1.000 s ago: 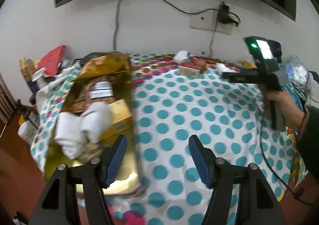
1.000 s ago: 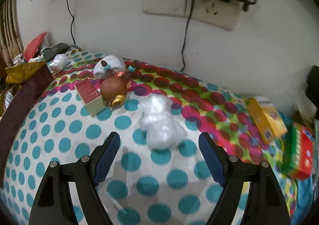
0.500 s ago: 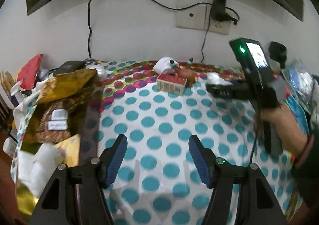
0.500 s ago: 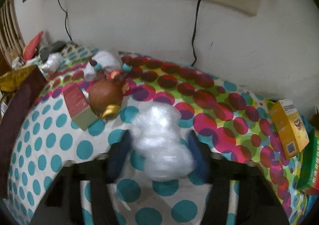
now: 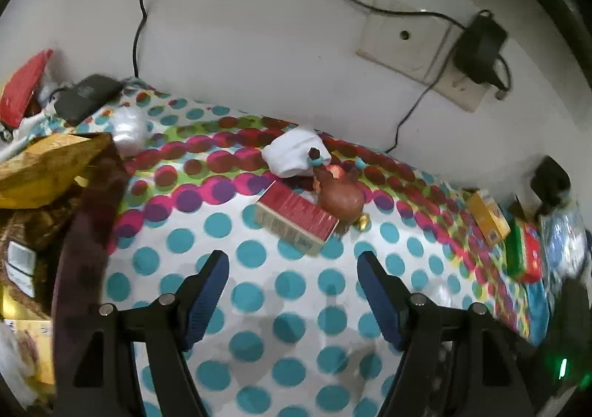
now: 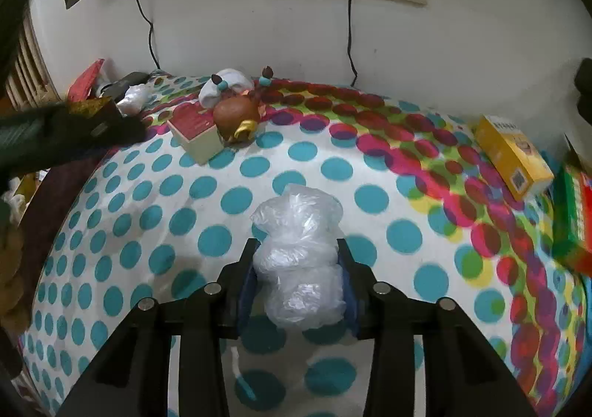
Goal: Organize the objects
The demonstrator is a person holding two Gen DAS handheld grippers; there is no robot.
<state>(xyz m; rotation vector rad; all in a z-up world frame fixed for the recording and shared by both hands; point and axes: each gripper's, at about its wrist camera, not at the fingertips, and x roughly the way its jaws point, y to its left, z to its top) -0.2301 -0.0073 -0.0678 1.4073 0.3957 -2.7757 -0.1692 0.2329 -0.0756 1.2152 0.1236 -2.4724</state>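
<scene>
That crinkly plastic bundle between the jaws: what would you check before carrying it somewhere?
1. Right gripper shut on the plastic bundle: ok, a pad presses each side.
2. Grip depth: ok, the lower half sits between the pads; the top bulges out above.
3. Bundle lifted off the dotted tablecloth: cannot tell.
4. Left gripper free: ok, jaws open and empty above the cloth.
5. Nearby clutter: ok, the red-topped box and yellow box lie well apart from the bundle.
6. Destination: cannot tell, though the gold-lined box at the left already holds items.
</scene>
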